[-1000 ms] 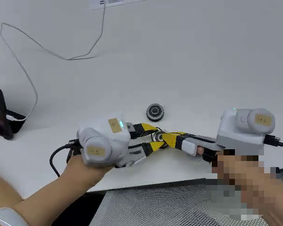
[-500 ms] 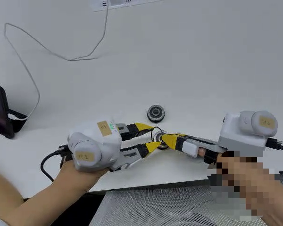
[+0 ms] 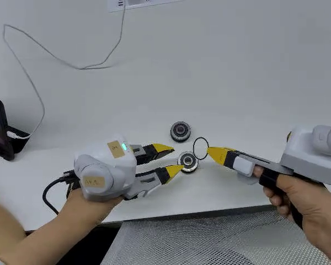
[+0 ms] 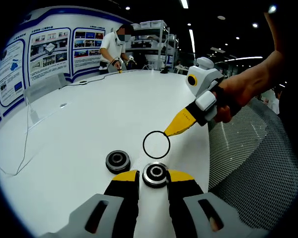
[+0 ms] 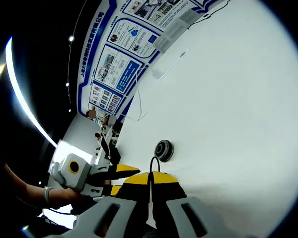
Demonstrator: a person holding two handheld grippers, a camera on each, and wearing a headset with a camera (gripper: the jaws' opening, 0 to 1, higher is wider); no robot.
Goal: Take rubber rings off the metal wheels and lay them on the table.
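Your right gripper (image 3: 212, 150) is now pulled back to the right; ring (image 3: 194, 148) is off the wheel (image 3: 187, 161), pinched at its tips.

Our left gripper (image 3: 176, 158), held low at the near left with the forearm coming in from that corner, clasps the metal wheel (image 3: 187, 161) at its tips, while our right gripper (image 3: 211, 150), reaching in from the right, pinches the rubber ring (image 3: 194, 148) between closed jaws.

Rubber ring (image 3: 201, 148): thin black loop, upright, pinched at my right tool's (image 3: 212, 152) tip | bare wheel (image 3: 187, 162): silver, gripped between my left tool's (image 3: 174, 158) tips | second wheel (image 3: 181, 131): dark-rimmed, flat on the counter (image 3: 237, 83) just beyond.
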